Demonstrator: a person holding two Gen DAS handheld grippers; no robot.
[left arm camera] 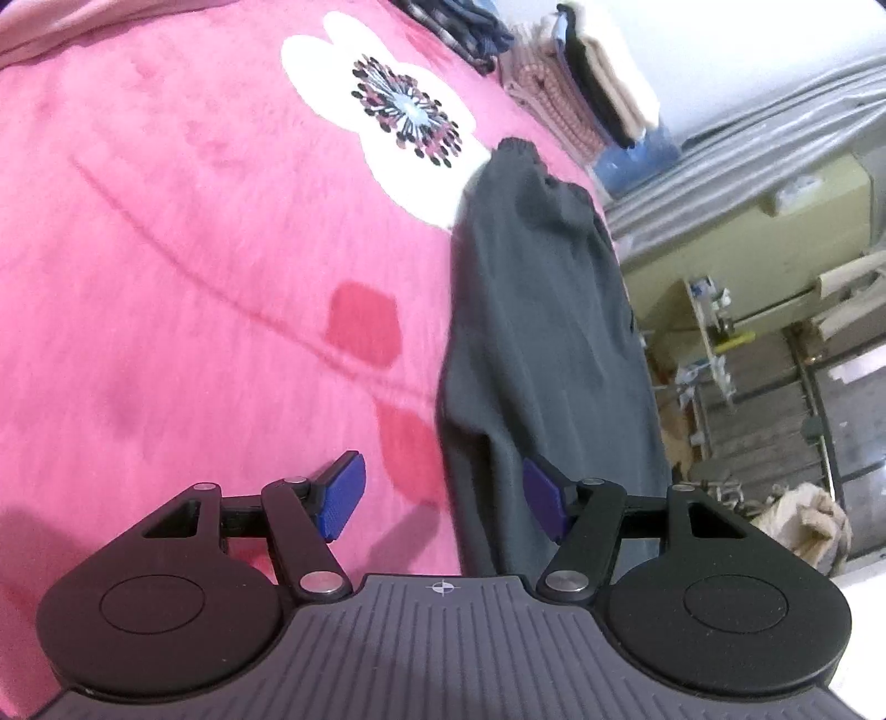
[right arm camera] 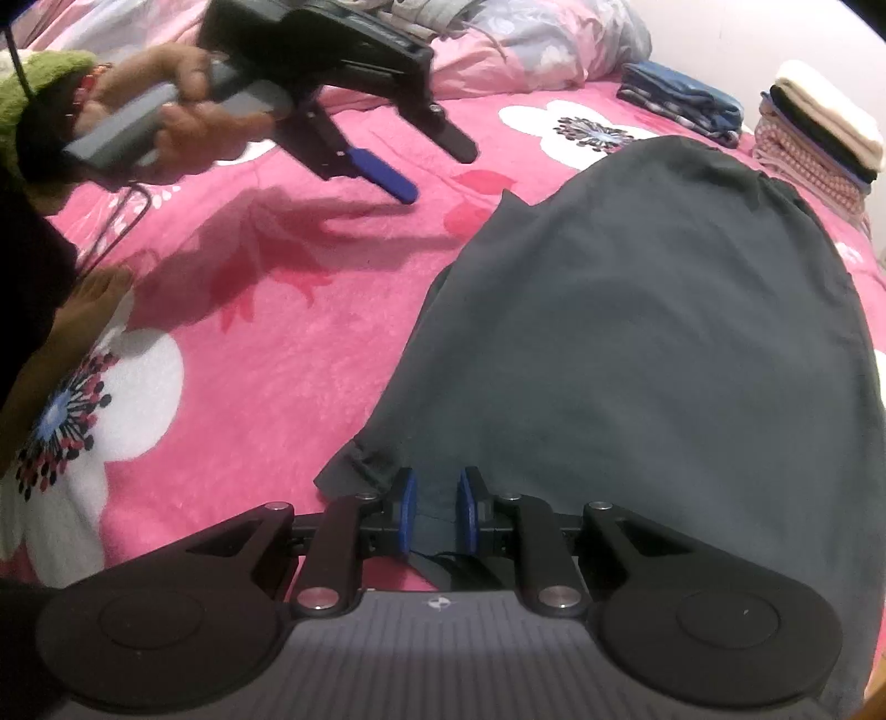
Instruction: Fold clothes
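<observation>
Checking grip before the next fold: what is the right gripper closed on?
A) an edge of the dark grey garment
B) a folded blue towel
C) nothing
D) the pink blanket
A: in the right wrist view, the right gripper has its blue pads pinching an edge of the dark grey garment.

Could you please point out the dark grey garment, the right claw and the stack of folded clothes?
dark grey garment (right arm camera: 653,343): right wrist view, middle of the cloth.
right claw (right arm camera: 437,507): right wrist view, between its fingertips.
stack of folded clothes (right arm camera: 819,133): right wrist view, stack's side.

We see a bed under a pink flowered blanket (right arm camera: 310,354); on it lie a dark grey garment (right arm camera: 637,343), two folded stacks (right arm camera: 819,138) and a crumpled duvet (right arm camera: 531,44).
</observation>
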